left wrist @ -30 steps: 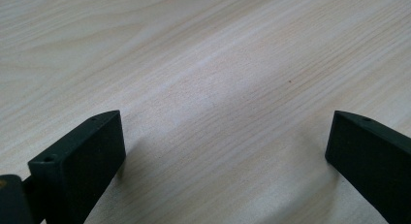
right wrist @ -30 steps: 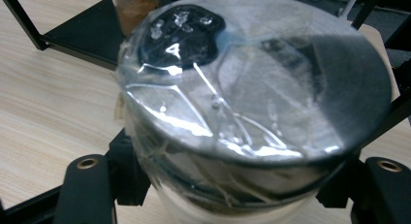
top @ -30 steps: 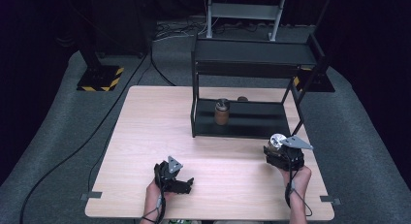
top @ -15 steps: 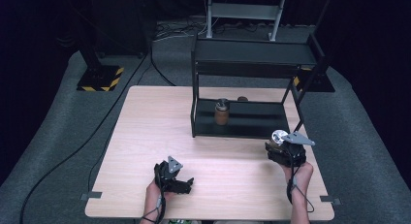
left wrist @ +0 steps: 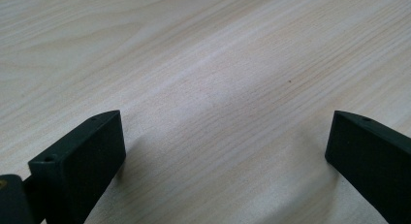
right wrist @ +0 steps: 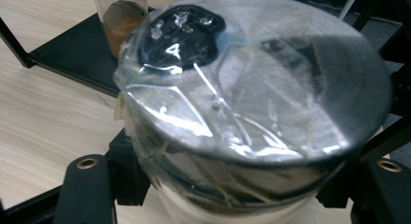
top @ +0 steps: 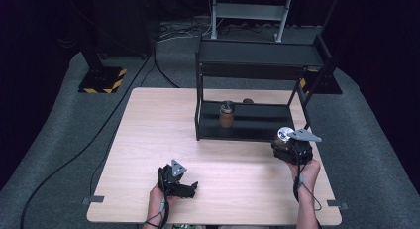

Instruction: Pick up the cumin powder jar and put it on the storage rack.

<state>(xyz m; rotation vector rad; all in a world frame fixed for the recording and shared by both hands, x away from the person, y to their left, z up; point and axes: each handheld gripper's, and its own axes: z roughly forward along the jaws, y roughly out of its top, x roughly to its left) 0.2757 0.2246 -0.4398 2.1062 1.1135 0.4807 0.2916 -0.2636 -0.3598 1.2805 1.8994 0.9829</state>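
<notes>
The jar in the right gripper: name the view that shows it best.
The right gripper view. There the jar sits close up between the black jaws, its silver lid under wrinkled clear film. The high view shows it small and far off, held in the right gripper near the black shelf; the left gripper view shows bare tabletop.

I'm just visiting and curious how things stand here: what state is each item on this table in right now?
Left tool: open, empty, low over the bare table.
Right tool: shut on the silver-lidded jar, held upright near the rack's front right corner.
Brown jar: upright on the black rack's lower shelf, lid on, untouched.
</notes>
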